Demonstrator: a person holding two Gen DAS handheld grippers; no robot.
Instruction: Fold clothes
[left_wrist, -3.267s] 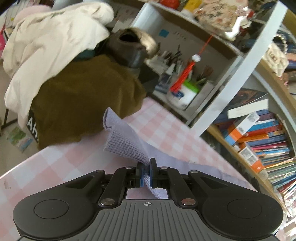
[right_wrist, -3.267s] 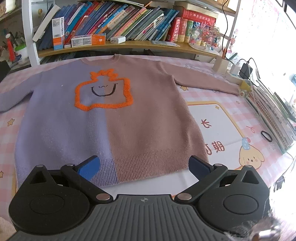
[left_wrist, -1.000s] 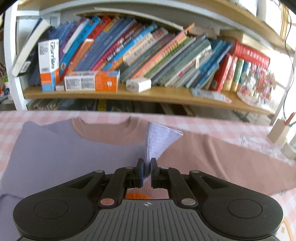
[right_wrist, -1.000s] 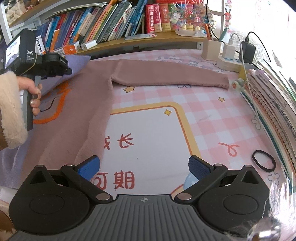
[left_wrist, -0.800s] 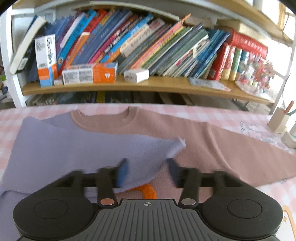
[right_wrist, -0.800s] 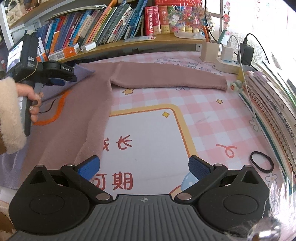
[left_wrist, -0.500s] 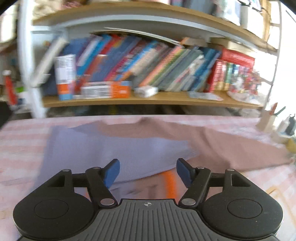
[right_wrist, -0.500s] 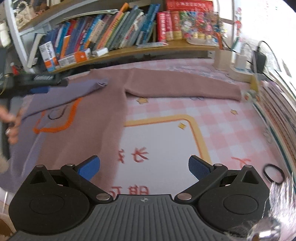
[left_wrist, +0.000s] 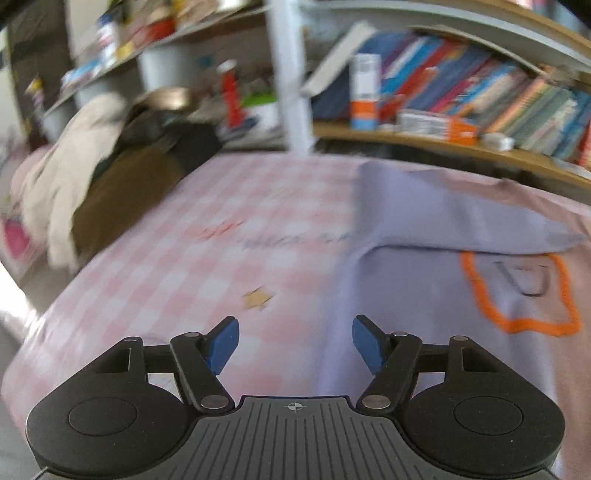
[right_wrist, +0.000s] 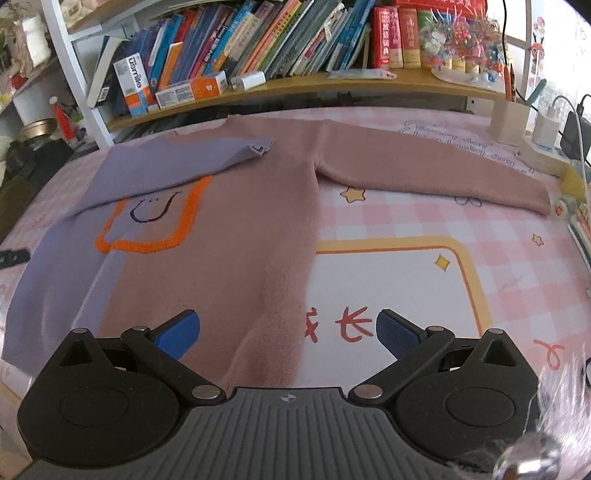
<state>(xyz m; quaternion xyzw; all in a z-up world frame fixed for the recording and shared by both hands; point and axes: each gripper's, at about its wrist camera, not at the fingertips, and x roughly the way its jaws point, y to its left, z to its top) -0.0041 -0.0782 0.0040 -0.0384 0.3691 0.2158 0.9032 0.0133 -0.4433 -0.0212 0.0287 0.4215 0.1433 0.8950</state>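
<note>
Sweater (right_wrist: 258, 221) flat on the checked table (right_wrist: 424, 221), one sleeve folded in.
Nearest, my right claw (right_wrist: 288, 330) hangs wide and empty over the hem; my left claw (left_wrist: 295, 345), equally wide, sits by the lilac side. Beyond, the lilac sleeve (right_wrist: 177, 162) lies across the chest above the orange motif (right_wrist: 147, 225), narrowing the body. Farthest, the pink sleeve (right_wrist: 436, 173) stretches outward, unfolded.

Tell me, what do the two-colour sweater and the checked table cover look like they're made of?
The sweater looks like a soft, fuzzy knit, probably wool or acrylic: its surface is matte and hairy, and the orange outline on it looks tufted. The table cover seems to be smooth printed vinyl or plastic-coated cloth: it lies flat with a faint sheen, though the pictures cannot settle which.
</note>
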